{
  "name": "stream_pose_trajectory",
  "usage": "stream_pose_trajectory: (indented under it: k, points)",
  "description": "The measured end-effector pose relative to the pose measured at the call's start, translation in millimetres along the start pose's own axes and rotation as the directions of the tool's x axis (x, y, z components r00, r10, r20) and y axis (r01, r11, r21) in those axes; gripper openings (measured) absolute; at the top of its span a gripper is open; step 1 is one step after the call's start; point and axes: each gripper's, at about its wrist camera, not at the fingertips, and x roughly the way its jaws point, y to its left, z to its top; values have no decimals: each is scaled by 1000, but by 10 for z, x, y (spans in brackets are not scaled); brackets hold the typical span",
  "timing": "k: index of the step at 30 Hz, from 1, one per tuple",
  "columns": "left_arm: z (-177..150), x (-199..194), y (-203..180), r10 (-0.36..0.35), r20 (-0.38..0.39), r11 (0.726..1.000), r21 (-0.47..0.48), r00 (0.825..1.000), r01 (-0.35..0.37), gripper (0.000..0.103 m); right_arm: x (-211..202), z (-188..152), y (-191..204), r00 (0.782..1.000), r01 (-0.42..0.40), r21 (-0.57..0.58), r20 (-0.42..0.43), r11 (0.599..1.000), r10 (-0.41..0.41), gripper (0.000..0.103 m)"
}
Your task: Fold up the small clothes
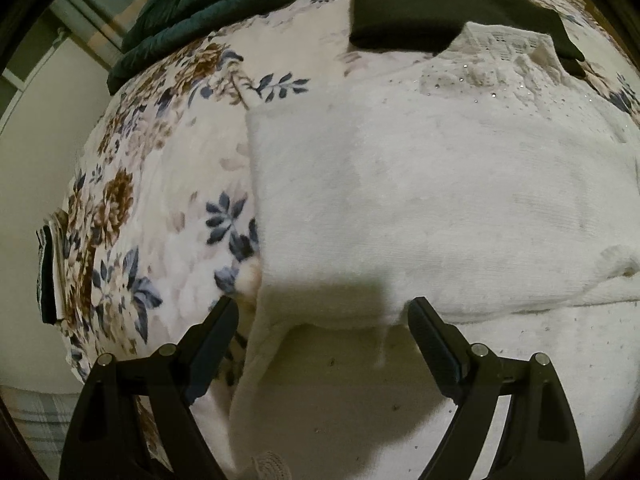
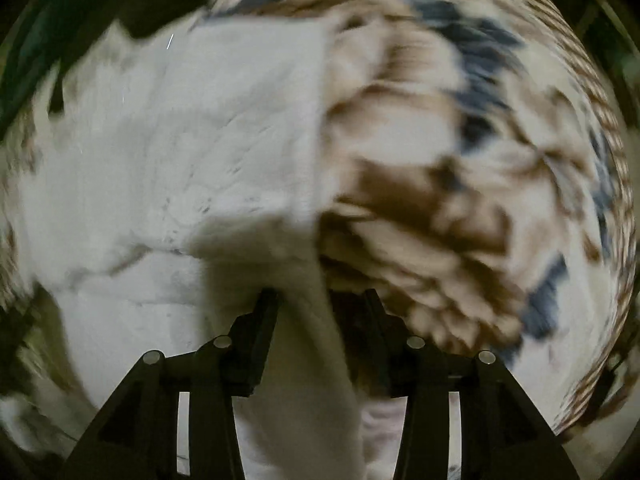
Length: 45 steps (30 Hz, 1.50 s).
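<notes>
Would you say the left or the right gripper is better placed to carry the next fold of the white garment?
Probably the right. The right gripper already has a strip of the white garment running between its fingers, though blur hides whether it grips. The left gripper is wide open at the folded edge, holding nothing.

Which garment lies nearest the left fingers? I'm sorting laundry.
The white sweater, spread between the left gripper's fingers; the black garment lies beyond it.

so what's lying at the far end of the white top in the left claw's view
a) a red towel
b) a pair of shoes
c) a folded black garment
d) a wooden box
c, a folded black garment lies at the collar end of the white top, on the floral blanket.
</notes>
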Motion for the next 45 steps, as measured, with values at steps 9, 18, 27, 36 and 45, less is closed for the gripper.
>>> stream_pose_trajectory:
  k: [9, 18, 27, 36, 45]
  points:
    - [19, 86, 31, 8, 1, 1000, -18, 1000, -8, 87, 100, -157, -763, 978, -204, 571, 75, 796, 196, 9]
    - [-156, -278, 243, -46, 33, 996, -71, 998, 48, 87, -397, -355, -815, 961, -193, 375, -115, 907, 252, 51]
    - [-778, -749, 105, -5, -14, 991, -135, 1000, 3, 87, 251, -1350, -851, 849, -261, 204, -417, 944, 325, 51]
    - [-1595, -1159, -432, 104, -186, 967, -210, 977, -143, 87, 191, -1518, -1023, 857, -276, 8, -451, 961, 250, 2]
    - [-2021, -1399, -1797, -104, -214, 989, -128, 971, 78, 87, -81, -541, -1552, 804, -425, 111, -410, 898, 431, 57]
